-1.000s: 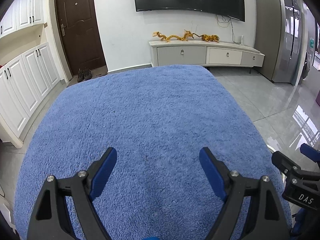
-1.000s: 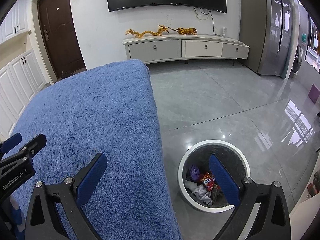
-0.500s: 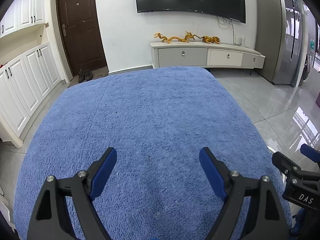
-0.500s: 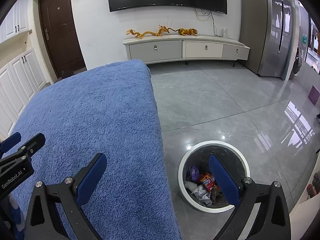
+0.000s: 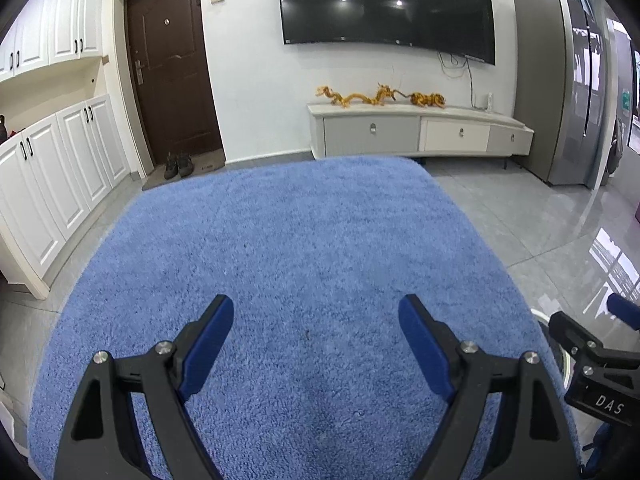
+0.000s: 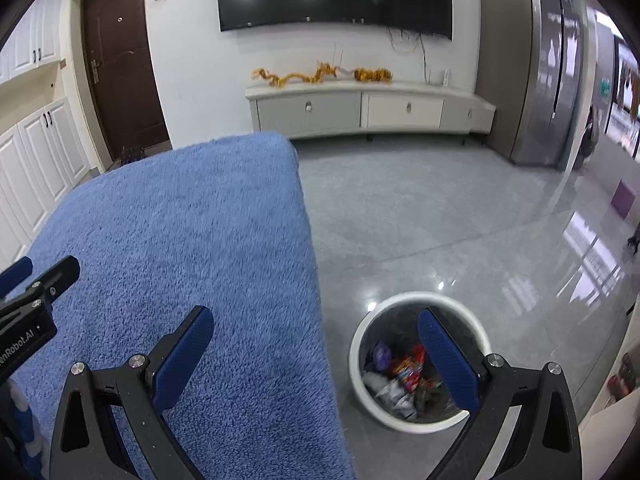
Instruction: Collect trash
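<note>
A white round trash bin (image 6: 360, 336) stands on the grey floor to the right of the blue-covered table (image 6: 180, 240). Inside it lie crumpled wrappers (image 6: 404, 372), red, purple and white. My right gripper (image 6: 316, 320) hangs open over the table's right edge, its right finger above the bin, nothing between the pads. My left gripper (image 5: 316, 312) is open over the blue cloth (image 5: 300, 240), with nothing between its pads. The right gripper's black body (image 5: 592, 360) shows at the left wrist view's right edge. No loose trash shows on the cloth.
A low TV cabinet (image 5: 416, 132) with golden dragon figures (image 5: 376, 96) stands against the far wall under a black TV (image 5: 384, 4). A brown door (image 5: 168, 72) and white cupboards (image 5: 52, 168) are on the left. A grey fridge (image 6: 552, 64) stands at the right.
Both views tilted slightly upward, so the far wall and cabinet sit a little lower in frame. Both grippers stayed open and nothing was picked up or let go.
</note>
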### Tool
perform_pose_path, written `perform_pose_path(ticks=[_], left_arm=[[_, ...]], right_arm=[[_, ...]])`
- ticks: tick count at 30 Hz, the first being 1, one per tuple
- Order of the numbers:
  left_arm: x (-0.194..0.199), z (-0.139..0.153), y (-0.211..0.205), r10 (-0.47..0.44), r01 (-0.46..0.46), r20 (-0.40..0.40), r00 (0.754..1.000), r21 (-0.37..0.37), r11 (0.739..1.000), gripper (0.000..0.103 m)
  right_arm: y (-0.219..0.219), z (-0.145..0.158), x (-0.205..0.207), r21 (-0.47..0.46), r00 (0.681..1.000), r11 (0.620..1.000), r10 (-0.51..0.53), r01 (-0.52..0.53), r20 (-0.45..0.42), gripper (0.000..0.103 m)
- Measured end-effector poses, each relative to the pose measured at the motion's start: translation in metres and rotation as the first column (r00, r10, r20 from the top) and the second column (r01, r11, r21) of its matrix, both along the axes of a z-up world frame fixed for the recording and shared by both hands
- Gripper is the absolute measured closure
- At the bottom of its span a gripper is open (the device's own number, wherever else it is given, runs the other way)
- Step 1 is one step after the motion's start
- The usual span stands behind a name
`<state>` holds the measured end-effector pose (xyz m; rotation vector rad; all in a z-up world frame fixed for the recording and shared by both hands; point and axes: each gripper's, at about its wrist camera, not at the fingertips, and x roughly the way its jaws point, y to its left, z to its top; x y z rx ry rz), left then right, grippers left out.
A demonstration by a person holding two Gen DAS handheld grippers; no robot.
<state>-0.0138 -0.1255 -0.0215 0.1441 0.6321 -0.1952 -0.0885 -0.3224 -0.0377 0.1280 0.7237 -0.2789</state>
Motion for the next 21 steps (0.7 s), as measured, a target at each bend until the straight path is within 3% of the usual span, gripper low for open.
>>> perform_pose_path(ticks=[12,21], left_arm=[[-0.020,0.035,0.018,0.060,-0.054,0.137,0.989,-0.047,0.997,0.019],[-0.039,0.056,0.030,0.083,-0.070,0.190,0.978,-0.072,0.995,0.019]], right_arm=[[0.013,0.041,-0.025,-0.078,0.987,0.997,0.014,-0.001,0.159,0.000],[0.018,0.058,-0.042,-0.078,0.976,0.997,0.016,0.001,0.217,0.000]])
